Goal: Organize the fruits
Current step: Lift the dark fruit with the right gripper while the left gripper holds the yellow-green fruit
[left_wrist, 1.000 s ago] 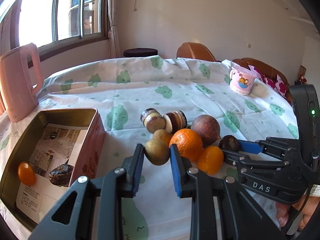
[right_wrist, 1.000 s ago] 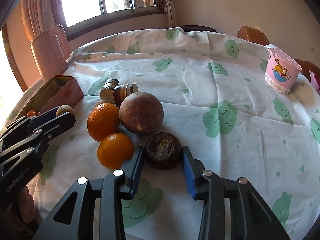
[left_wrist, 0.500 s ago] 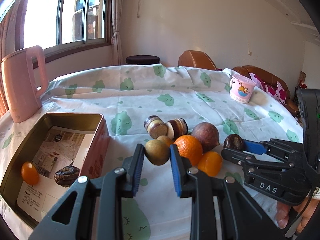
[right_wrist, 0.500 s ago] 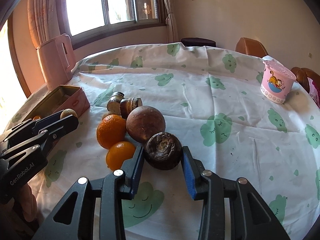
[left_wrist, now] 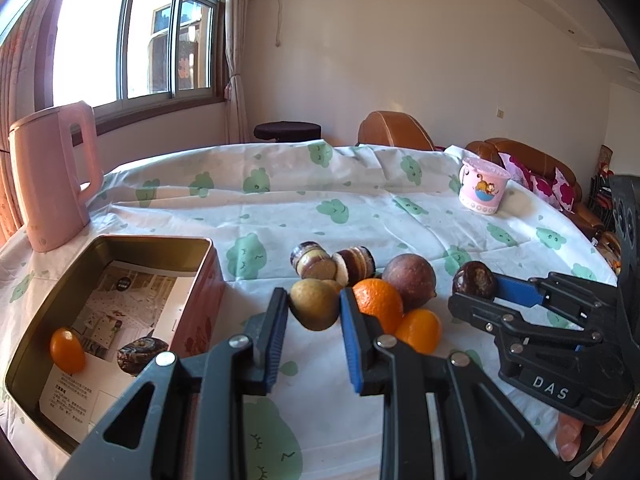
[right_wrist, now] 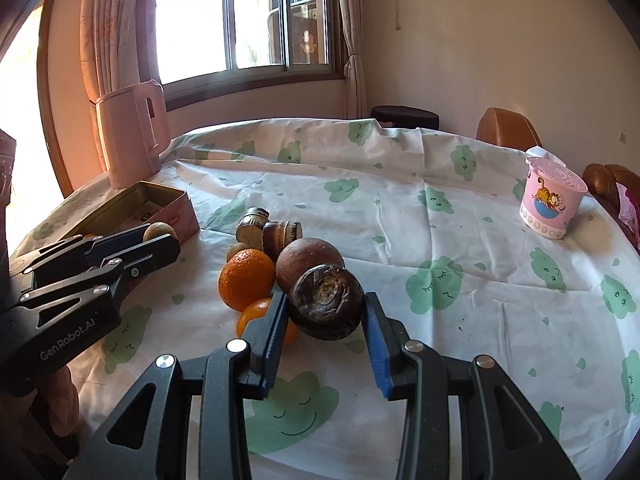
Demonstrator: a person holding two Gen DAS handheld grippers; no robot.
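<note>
My left gripper (left_wrist: 314,306) is shut on a small yellow-green fruit (left_wrist: 314,304), held just above the cloth beside the open pink tin (left_wrist: 208,276). The tin holds a small orange fruit (left_wrist: 67,350) and a dark round one (left_wrist: 142,354). My right gripper (right_wrist: 325,312) is shut on a dark brown wrinkled fruit (right_wrist: 326,306), lifted above the pile. On the cloth lie a large orange (right_wrist: 246,284), a small orange (left_wrist: 420,330), a brown round fruit (left_wrist: 410,280) and two short brown-and-cream pieces (left_wrist: 332,262).
A pink kettle (left_wrist: 52,176) stands at the far left behind the tin. A pink cartoon cup (left_wrist: 482,188) sits far right on the green-patterned tablecloth (left_wrist: 360,208). Brown chairs and a dark stool stand beyond the table.
Both grippers have risen and tilted up a little with their fruits still held. The dark fruit in the right gripper now sits higher against the pile.
</note>
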